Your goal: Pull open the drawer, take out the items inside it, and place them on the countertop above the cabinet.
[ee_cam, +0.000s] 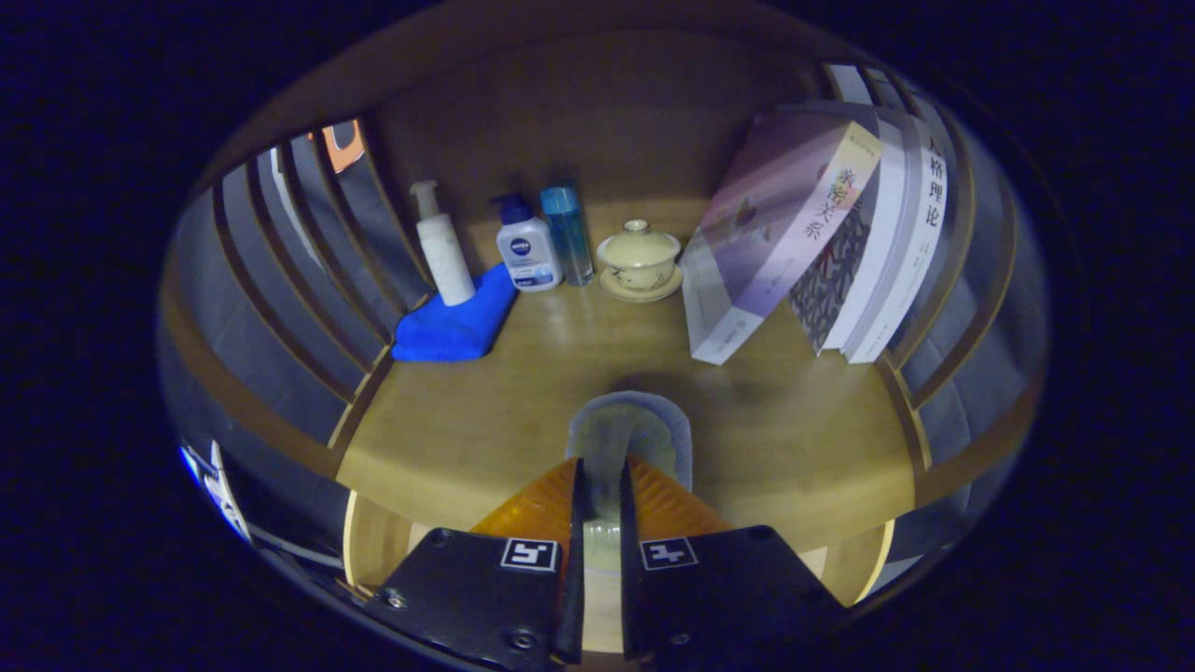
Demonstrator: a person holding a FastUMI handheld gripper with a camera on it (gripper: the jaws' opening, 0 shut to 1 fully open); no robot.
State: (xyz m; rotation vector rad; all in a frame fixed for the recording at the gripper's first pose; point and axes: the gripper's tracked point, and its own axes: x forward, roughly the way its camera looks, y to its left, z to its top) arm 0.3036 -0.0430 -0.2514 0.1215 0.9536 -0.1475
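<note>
My gripper (pixel 602 464) is shut on a pale greenish rounded item (pixel 631 431) with a grey rim, and both fingers press its near end. The item sticks out ahead of the fingertips, low over the front part of the wooden countertop (pixel 467 429); whether it touches the wood I cannot tell. Below the countertop's front edge, on either side of the fingers, the light wooden walls of the open drawer (pixel 372 549) curve out. My fingers hide the drawer's inside.
At the back of the countertop stand a white pump bottle (pixel 442 247) on a blue cloth (pixel 455 322), a white bottle with a blue cap (pixel 527 245), a blue bottle (pixel 569 233) and a lidded tea cup on a saucer (pixel 639 259). Books (pixel 822 233) lean at the right. Slatted side rails (pixel 308 271) flank the top.
</note>
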